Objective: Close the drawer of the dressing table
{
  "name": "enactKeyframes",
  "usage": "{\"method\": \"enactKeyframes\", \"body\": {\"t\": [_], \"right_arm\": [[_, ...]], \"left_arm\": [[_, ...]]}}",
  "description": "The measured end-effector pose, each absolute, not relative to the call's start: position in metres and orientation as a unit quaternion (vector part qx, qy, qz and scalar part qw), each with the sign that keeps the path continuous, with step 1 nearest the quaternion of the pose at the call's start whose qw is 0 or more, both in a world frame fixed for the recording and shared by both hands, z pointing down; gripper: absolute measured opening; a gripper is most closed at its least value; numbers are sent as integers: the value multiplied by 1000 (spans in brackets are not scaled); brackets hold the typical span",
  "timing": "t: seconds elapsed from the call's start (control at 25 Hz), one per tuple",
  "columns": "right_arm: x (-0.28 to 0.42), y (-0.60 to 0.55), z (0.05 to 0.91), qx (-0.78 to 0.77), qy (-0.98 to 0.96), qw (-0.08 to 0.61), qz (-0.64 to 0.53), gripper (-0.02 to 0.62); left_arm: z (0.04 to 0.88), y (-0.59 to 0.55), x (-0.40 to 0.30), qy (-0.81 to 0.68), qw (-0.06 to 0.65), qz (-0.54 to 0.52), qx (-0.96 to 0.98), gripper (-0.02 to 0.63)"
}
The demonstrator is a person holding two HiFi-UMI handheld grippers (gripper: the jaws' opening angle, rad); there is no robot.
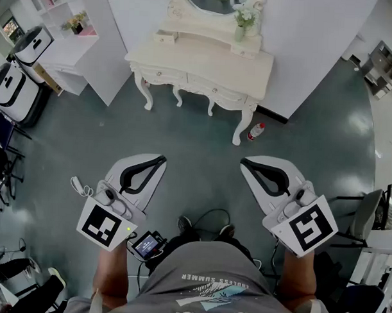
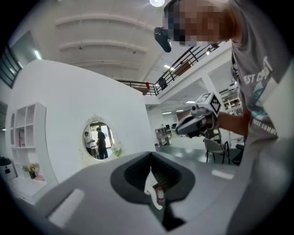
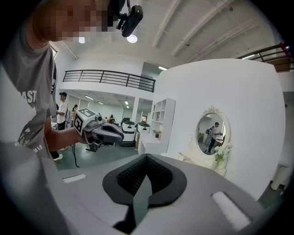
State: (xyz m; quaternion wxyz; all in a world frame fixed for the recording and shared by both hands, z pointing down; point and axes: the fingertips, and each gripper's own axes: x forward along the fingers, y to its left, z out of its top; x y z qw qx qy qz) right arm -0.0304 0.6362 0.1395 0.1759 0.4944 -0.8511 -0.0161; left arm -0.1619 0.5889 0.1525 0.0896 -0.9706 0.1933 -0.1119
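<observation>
The cream, carved dressing table (image 1: 206,60) with its drawers stands at twelve o'clock, well apart from both grippers. The grey left gripper (image 1: 161,160) at seven o'clock and the grey right gripper (image 1: 243,162) at five o'clock both have their jaws together on nothing.

A small bottle (image 1: 255,131) is lying on the grey floor (image 1: 312,124). A white shelf unit (image 1: 59,26) is standing by the wall, and two white machines (image 1: 16,76) are standing near it.

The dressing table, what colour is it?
The dressing table is creamy white; the head view shows it best.
</observation>
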Motion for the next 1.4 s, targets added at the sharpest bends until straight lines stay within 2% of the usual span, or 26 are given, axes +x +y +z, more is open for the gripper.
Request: {"method": "enactKeyframes", "body": {"t": [0.6,0.92,1.04,1.4], "right_arm": [[-75,589,144,499,-847,182,-12,0],[-97,566,140,502,-850,158,-12,2],[-90,551,133,505,-853,129,-7,2],[-51,471,140,468,-877,105,-14,2]], "left_arm": [[156,542,-204,188,85,-105,-973,3],[157,521,-218,189,85,-93,-974,3],[158,510,-215,196,82,-93,-973,3],[163,457,-179,241,85,-114,-960,3]]}}
